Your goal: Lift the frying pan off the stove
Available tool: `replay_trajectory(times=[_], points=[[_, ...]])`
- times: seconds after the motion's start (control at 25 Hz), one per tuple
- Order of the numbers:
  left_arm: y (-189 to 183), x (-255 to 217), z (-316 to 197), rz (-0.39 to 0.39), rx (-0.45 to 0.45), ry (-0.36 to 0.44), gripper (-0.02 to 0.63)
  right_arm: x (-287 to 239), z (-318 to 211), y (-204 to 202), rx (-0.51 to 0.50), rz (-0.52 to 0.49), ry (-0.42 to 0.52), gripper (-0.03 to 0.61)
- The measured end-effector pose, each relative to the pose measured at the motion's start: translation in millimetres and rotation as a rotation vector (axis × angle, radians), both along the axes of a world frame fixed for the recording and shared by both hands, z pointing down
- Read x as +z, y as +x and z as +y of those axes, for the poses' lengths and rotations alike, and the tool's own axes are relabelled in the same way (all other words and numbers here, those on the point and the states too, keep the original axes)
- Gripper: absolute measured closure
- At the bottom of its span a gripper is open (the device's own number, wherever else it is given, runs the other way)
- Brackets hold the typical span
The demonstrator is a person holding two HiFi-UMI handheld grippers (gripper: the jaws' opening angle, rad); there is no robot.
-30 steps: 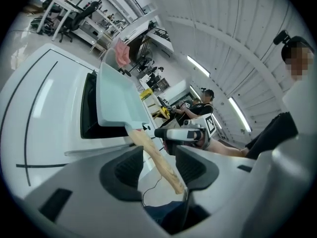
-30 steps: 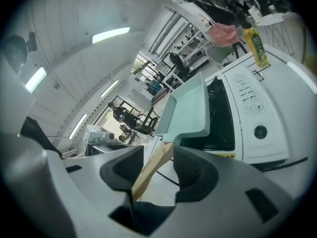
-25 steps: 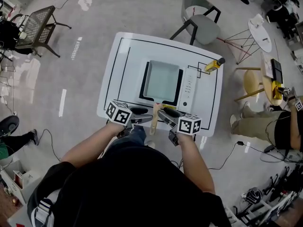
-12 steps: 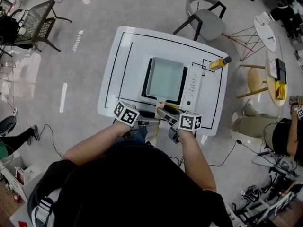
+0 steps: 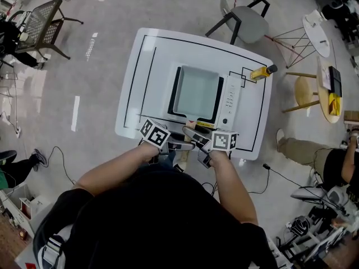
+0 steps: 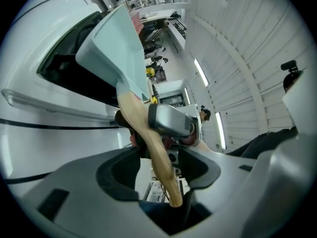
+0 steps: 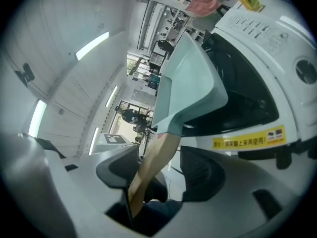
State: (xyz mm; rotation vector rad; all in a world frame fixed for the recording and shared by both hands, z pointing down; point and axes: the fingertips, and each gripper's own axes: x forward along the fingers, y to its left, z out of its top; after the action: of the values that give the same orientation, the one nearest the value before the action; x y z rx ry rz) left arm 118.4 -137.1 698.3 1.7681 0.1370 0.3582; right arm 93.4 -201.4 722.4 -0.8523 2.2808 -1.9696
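A square pale-green frying pan (image 5: 197,92) sits on the black-topped stove (image 5: 231,102), its wooden handle (image 5: 190,125) pointing at the person. Both grippers meet at that handle at the table's near edge. My left gripper (image 5: 178,144) comes from the left and my right gripper (image 5: 194,133) from the right. In the left gripper view the handle (image 6: 148,138) runs between open jaws with gaps on both sides, below the pan (image 6: 111,38). In the right gripper view the handle (image 7: 153,165) lies between wide jaws, close to the left pad, and the pan (image 7: 190,83) rests on the stove (image 7: 257,83).
The stove stands on a white table (image 5: 146,77) marked with black lines. A yellow bottle (image 5: 261,72) lies near the table's far right corner. A grey chair (image 5: 245,21) stands beyond the table, and cables run over the floor.
Both grippers have drawn closer together around the handle, which now shows less between them. The pan has not moved on the stove.
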Motion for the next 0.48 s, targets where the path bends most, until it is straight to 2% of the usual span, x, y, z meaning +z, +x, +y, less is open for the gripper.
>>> replay_trajectory(times=[0.36,0.48], points=[[4,-2,8,0.04,0.027,-0.045,0.474,2,-2,-10,-0.018,-0.076,-0.026,0.325],[4,-1,8,0.045,0.028,-0.061,0.48,2,-2,-12,-0.023,-0.097,-0.032,0.342]])
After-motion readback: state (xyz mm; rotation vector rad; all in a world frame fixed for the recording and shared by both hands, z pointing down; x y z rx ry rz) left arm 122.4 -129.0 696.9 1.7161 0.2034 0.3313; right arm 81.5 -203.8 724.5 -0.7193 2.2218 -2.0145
